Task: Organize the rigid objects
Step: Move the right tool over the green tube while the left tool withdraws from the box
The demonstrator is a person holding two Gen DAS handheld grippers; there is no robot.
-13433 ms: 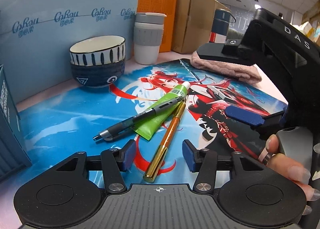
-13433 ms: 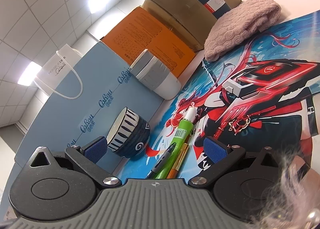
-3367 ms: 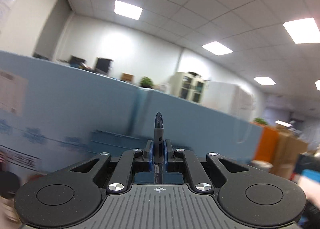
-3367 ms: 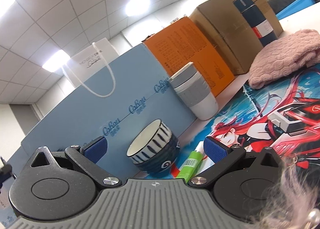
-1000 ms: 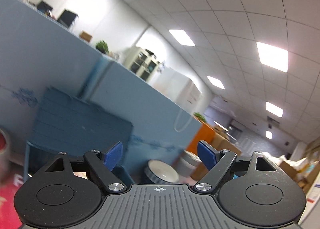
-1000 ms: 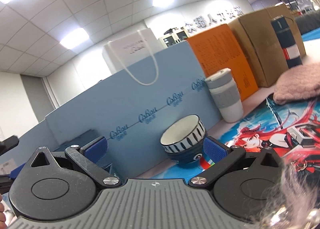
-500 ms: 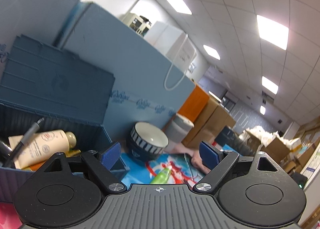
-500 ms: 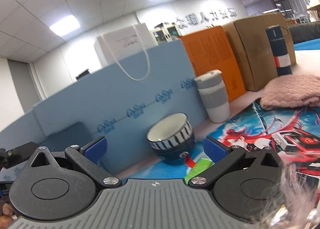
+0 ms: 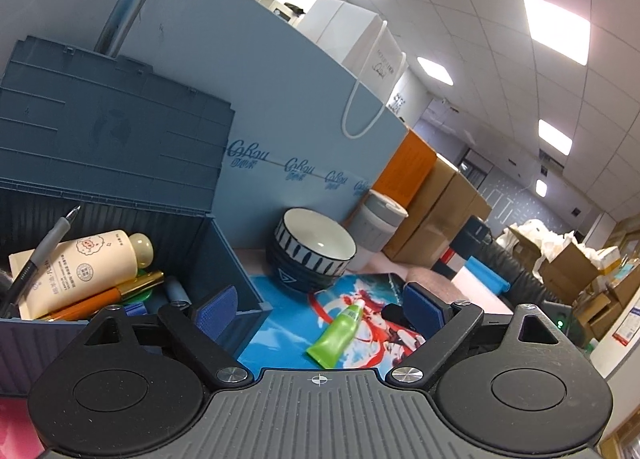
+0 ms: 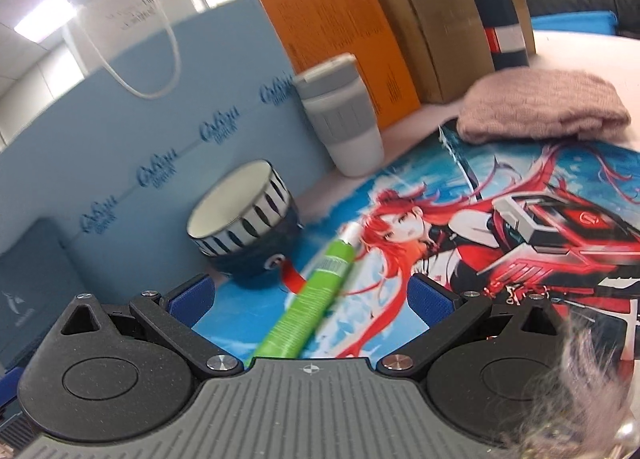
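The green tube (image 9: 337, 335) lies flat on the printed desk mat (image 9: 280, 323), its white cap pointing away toward the bowls, and in my right wrist view the tube (image 10: 312, 299) runs up between the two blue pads. My right gripper (image 10: 310, 299) has its jaws spread wide with the tube lying in the gap; the pads stand clear of it on both sides, so nothing is held. My left gripper (image 9: 320, 309) is likewise wide open and empty, with the tube in the gap beyond its tips.

At the near left sits the blue storage box (image 9: 236, 259) with its lid standing up behind it. Inside I see a cream lotion bottle (image 9: 86, 267) leaning at a slant, a grey pen (image 9: 44, 255) propped against the left side with its tip up, and a gold pen (image 9: 140, 283) and an orange pen (image 9: 86, 305) lying below the bottle. Other small blue and green items lie underneath, but I cannot make them out clearly.

Just beyond the tube's cap stand two stacked bowls (image 10: 244, 215), the striped one nested in the dark blue one. To their right stands a grey-and-white cup (image 10: 344, 115), and further right a pink knitted cloth (image 10: 540, 107) rests on the far edge of the mat. A light blue panel (image 10: 168, 131) runs along the back.
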